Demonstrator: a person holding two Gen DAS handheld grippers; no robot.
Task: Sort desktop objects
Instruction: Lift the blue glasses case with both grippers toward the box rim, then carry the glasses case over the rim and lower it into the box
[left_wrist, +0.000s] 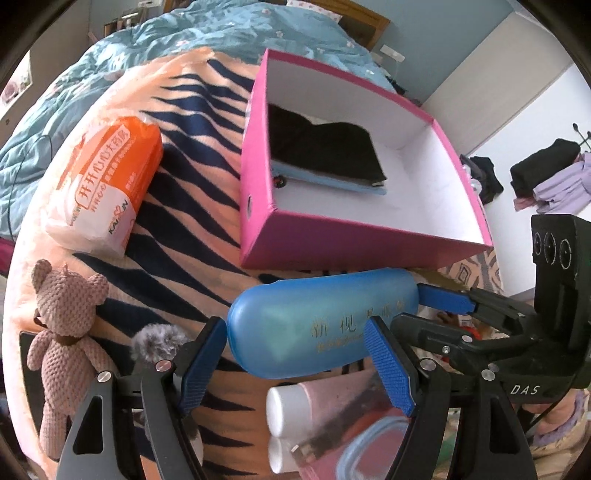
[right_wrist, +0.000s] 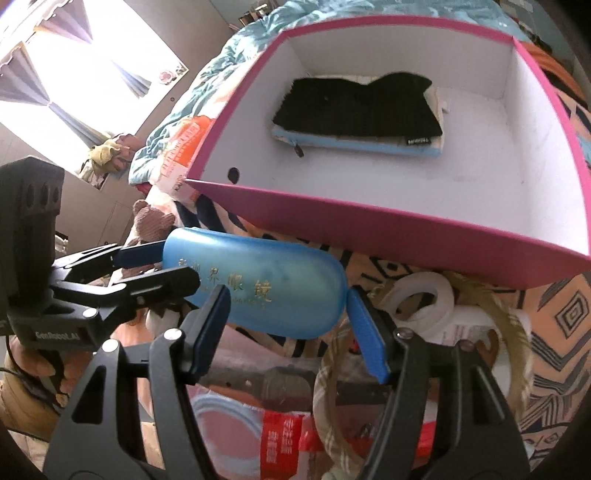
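I am holding one blue glasses case (left_wrist: 317, 325) between both grippers, and it is hanging lengthwise just in front of the near wall of the single pink box (left_wrist: 354, 243), above the striped blanket (left_wrist: 177, 206). My left gripper (left_wrist: 295, 354) is standing fairly wide, its two blue fingers (left_wrist: 388, 365) spanning one rounded end of the case and pressing its sides. My right gripper (right_wrist: 284, 325) is doing the same at the other end, open about as far, with a pad against each side of the case's rounded tip. Inside the box, one black knitted piece (right_wrist: 354, 110) is lying on one light blue zip pouch (right_wrist: 354, 146), pushed toward the back wall. Out on the blanket to my left, one orange-and-white tissue pack (left_wrist: 103, 184) is lying beside the box, and one pink knitted bear (left_wrist: 66, 332) is sitting nearer me. Below the case I am seeing what may be two white-capped tubes (left_wrist: 291, 406), though the blur is making the count unsure. By the right gripper, one roll of white tape (right_wrist: 421, 299) is resting under the box's front edge.
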